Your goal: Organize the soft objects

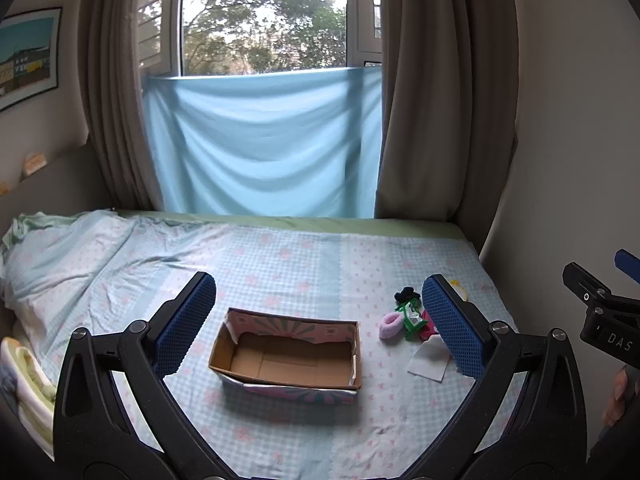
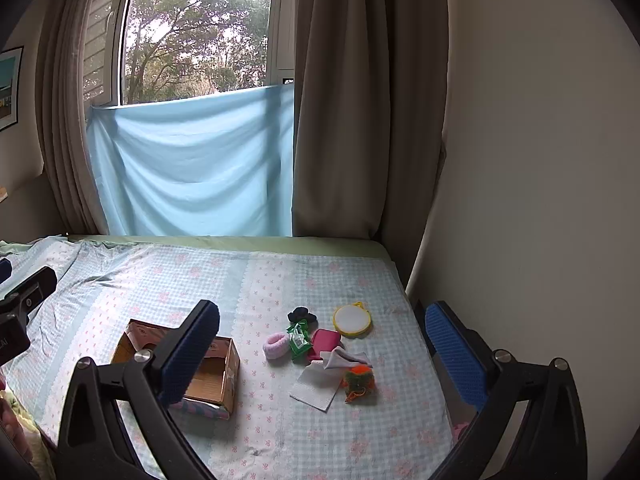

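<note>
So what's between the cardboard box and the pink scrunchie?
Nothing, just bare checked bedsheet between the cardboard box and the pink scrunchie, as the right wrist view shows.

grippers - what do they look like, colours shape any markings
Both match: the left gripper and right gripper have matte black curved arms with silver round bolt heads, and flat fingers faced with blue diamond-textured pads. In the left wrist view, the right gripper's black body shows white letters "DAS". No cables or sleeves visible.
</note>
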`<state>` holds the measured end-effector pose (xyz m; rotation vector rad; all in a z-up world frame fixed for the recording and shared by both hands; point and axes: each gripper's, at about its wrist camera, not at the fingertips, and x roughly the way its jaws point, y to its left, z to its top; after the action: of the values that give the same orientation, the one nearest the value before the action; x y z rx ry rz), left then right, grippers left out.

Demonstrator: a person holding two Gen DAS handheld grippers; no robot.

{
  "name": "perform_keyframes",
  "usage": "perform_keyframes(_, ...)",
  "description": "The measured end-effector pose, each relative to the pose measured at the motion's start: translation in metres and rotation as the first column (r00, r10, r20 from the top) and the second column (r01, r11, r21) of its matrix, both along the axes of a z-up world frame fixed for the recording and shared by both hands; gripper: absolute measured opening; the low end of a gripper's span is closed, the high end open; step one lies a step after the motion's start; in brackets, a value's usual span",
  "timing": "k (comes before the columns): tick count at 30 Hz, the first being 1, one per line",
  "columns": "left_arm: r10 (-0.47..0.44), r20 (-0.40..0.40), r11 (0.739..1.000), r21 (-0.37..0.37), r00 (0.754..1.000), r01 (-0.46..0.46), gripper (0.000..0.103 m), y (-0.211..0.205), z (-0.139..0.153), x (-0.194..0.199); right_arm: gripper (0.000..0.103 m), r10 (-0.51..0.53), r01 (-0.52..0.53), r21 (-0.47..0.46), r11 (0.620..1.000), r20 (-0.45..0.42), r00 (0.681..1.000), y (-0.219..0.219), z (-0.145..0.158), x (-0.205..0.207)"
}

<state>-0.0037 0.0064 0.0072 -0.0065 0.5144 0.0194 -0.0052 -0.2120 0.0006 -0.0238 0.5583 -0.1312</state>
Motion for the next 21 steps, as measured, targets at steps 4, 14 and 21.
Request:
perform_keyframes(4,0.0,-0.003,1.0,-0.001,1.0,0.0,0.102,0.0005,-0.0001,0.0003,0.103,0.0,0.0,-0.001,1.0,0.0,1.0,0.0011,0.0,-0.0005)
perform_keyframes(14,-0.002,-0.004,1.0,-0.013,1.0,0.002,0.102,0.0012,-0.0019,0.0009,0.103,0.004,-0.004,0.004,1.0,-0.005,1.0,0.0011,-0.0028,0.0005)
perform_keyframes(21,-0.008,-0.01,1.0,-0.019,1.0,0.008,0.102,0.0032,-0.0006,0.0004,0.103,0.003,-0.003,0.007,1.0,-0.005,1.0,-0.0001,-0.0035,0.0006)
